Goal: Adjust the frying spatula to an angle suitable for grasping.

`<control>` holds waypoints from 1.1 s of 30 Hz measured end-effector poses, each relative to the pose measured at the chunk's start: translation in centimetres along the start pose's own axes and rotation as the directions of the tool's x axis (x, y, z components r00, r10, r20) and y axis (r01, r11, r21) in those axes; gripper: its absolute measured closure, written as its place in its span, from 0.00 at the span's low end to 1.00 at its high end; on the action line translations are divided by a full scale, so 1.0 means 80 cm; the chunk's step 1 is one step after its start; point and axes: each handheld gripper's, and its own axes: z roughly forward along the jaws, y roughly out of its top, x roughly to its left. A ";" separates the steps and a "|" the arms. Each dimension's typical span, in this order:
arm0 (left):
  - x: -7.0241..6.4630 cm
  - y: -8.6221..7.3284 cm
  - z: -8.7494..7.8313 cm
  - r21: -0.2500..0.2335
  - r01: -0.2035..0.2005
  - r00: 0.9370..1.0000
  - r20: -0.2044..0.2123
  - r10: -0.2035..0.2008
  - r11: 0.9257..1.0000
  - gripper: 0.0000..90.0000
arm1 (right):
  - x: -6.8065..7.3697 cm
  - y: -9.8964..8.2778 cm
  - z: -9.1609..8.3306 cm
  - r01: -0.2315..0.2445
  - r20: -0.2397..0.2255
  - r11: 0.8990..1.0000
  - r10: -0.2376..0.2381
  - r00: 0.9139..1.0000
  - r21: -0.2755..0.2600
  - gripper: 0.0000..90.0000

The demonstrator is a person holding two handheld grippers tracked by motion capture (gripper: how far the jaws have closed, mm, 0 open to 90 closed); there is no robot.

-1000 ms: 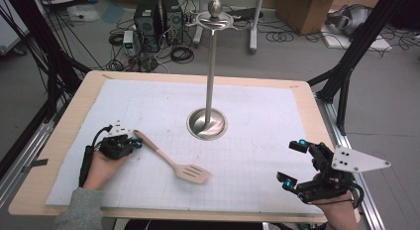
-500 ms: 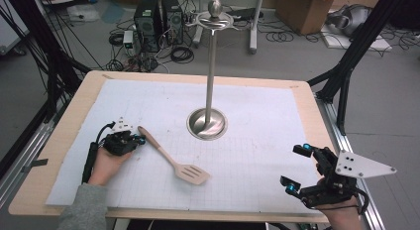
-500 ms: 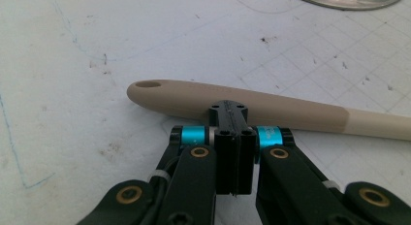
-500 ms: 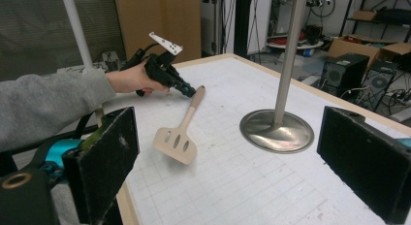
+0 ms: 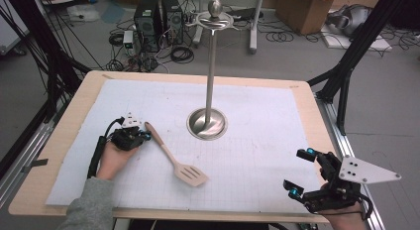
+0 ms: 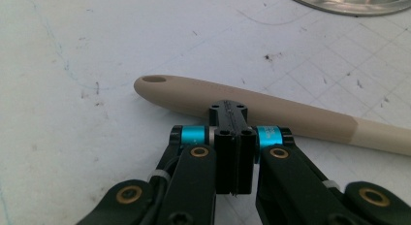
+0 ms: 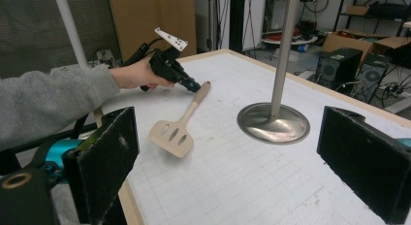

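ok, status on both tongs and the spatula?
Left tongs shut, tips at the spatula handle, nothing gripped. Right tongs open, at the table's near right corner. Spatula flat on the mat; hanging stand beyond it, nothing between.

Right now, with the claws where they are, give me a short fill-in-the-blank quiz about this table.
1. The left claw has its jaws ____ and sits against the spatula handle.
2. The right claw has its jaws ____.
3. The spatula's slotted blade lies ____ on the white mat.
4. The metal stand rises from a ____ base.

Missing words: shut; open; flat; round
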 end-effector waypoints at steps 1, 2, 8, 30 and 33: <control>0.000 0.001 0.001 -0.001 0.001 1.000 -0.001 -0.001 1.000 1.00 | 0.000 0.000 0.000 0.000 0.000 1.000 0.000 1.000 0.000 0.08; 0.000 0.002 0.003 -0.002 -0.002 1.000 -0.005 0.002 1.000 1.00 | 0.002 -0.001 -0.002 -0.016 0.001 1.000 0.016 1.000 0.009 0.08; -0.003 0.006 0.009 -0.006 -0.005 1.000 -0.018 0.005 1.000 1.00 | 0.004 -0.003 -0.009 -0.014 0.016 1.000 0.014 1.000 0.003 0.08; -0.072 0.033 0.021 -0.035 -0.086 0.986 0.138 0.090 0.996 1.00 | 0.006 -0.007 -0.012 -0.016 0.030 1.000 0.015 0.999 0.022 0.08; -0.080 0.034 0.023 -0.029 -0.091 0.983 0.158 0.094 0.995 1.00 | 0.006 -0.007 -0.012 -0.018 0.032 1.000 0.017 0.999 0.024 0.08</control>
